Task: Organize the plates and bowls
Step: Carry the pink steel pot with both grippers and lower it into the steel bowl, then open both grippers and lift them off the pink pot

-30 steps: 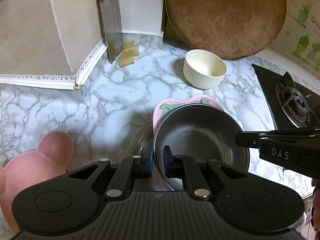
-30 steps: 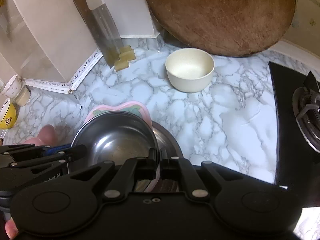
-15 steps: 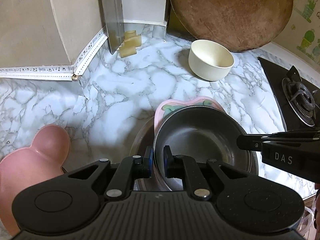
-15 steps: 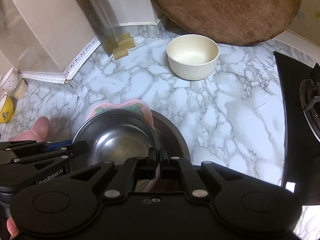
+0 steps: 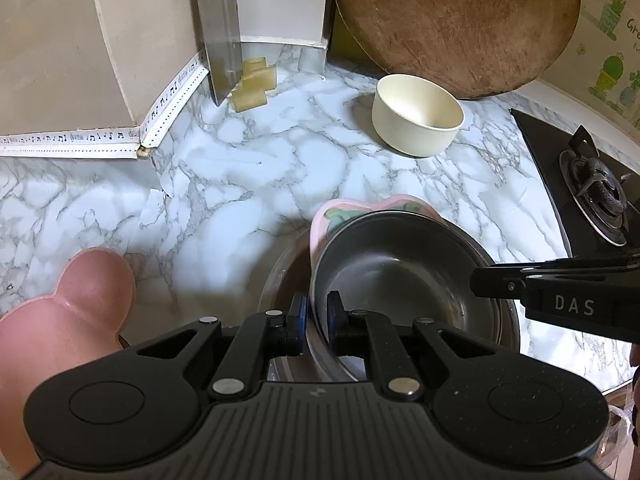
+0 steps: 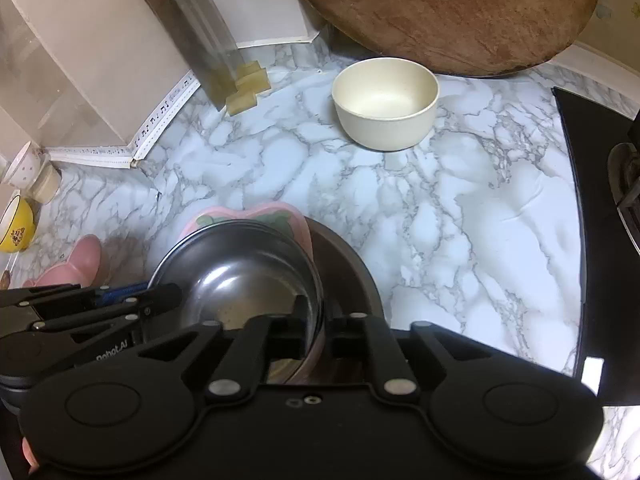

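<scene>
The left gripper (image 5: 317,322) is clamped on the near-left rim of a round stainless-steel bowl (image 5: 404,280); its blue-padded fingers (image 5: 299,320) sit outside and inside the wall. The right gripper (image 6: 318,330) pinches the same bowl's rim (image 6: 240,276) on the opposite side, jaws drawn tight on the metal. Printed lettering reads "DAS" on the right gripper's side as seen from the left wrist view, and a partly cut-off word ending "obot.AI" on the left gripper's body in the right wrist view.

The steel bowl sits in a stack near the front edge of the white-and-grey marbled counter (image 5: 240,168): beneath it a pink scalloped plate with a green motif (image 5: 344,210), and under that a wider dark metal dish (image 6: 348,268).

A cream round bowl (image 5: 418,114) stands alone toward the back of the counter, just before a large round wooden board (image 5: 456,20) leaning on the wall. A pink bear-eared plate (image 5: 60,312) lies at the front-left edge. A black gas hob (image 5: 592,188) occupies the right end. A wall sticker (image 5: 616,36) shows cacti and the letters "Gre". A cleaver blade (image 5: 218,28) stands at the back-left corner.
</scene>
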{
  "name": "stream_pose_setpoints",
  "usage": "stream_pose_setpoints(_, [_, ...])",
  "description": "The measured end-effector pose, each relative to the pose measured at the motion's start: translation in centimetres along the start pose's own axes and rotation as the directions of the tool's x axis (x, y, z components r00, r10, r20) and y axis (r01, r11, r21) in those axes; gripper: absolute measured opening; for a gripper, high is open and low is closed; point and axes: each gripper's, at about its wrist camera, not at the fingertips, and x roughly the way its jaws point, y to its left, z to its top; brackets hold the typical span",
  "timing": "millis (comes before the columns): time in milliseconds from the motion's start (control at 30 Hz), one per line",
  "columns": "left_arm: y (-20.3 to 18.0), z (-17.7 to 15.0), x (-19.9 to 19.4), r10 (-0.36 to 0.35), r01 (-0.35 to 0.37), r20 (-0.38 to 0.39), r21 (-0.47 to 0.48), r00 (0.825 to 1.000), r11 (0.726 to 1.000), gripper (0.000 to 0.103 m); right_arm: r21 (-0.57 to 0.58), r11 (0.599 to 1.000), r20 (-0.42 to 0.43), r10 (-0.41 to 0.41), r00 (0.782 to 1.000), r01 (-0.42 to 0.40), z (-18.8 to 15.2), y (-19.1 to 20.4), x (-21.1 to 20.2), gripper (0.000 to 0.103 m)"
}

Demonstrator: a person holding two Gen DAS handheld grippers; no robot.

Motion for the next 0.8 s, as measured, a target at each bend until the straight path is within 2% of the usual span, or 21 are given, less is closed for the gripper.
stream_pose_setpoints(233, [0.3, -0.1, -1.5, -0.006, 0.005, 0.052, 0.014, 0.999, 1.0, 0.01, -0.032, 0.999, 0.035, 0.001, 0.999, 0.0, -0.1, 0.1, -1.3, 0.021])
stream_pose_setpoints(400, [0.6, 0.2, -2.7, -0.011, 0.01, 0.083, 0.013, 0.997, 1.0, 0.013, -0.064, 0.998, 0.063, 0.006, 0.998, -0.002, -0.1, 0.3, -2.5, 0.03])
stream_pose_setpoints(500, [0.5, 0.6, -3.3, -0.014, 0.012, 0.104, 0.021, 0.994, 1.0, 0.028, -0.085, 0.996, 0.084, 0.002, 0.996, 0.005, 0.0, 0.3, -3.3, 0.032])
stream_pose_setpoints(567, [0.3, 0.9, -3.9, -0.015, 0.011, 0.126, 0.032, 0.992, 0.999, 0.049, -0.099, 0.995, 0.098, -0.002, 0.995, 0.012, 0.2, 0.4, -3.8, 0.032])
stream_pose_setpoints(633, [0.2, 1.1, -4.4, -0.014, 0.009, 0.154, 0.038, 0.988, 0.999, 0.06, -0.108, 0.994, 0.114, -0.004, 0.994, 0.016, 0.4, 0.3, -4.4, 0.033])
stream_pose_setpoints(800, [-0.3, 2.2, -5.2, -0.023, 0.014, 0.176, 0.05, 0.984, 0.999, 0.06, -0.12, 0.993, 0.149, 0.005, 0.989, 0.013, 1.0, 0.1, -5.6, 0.036])
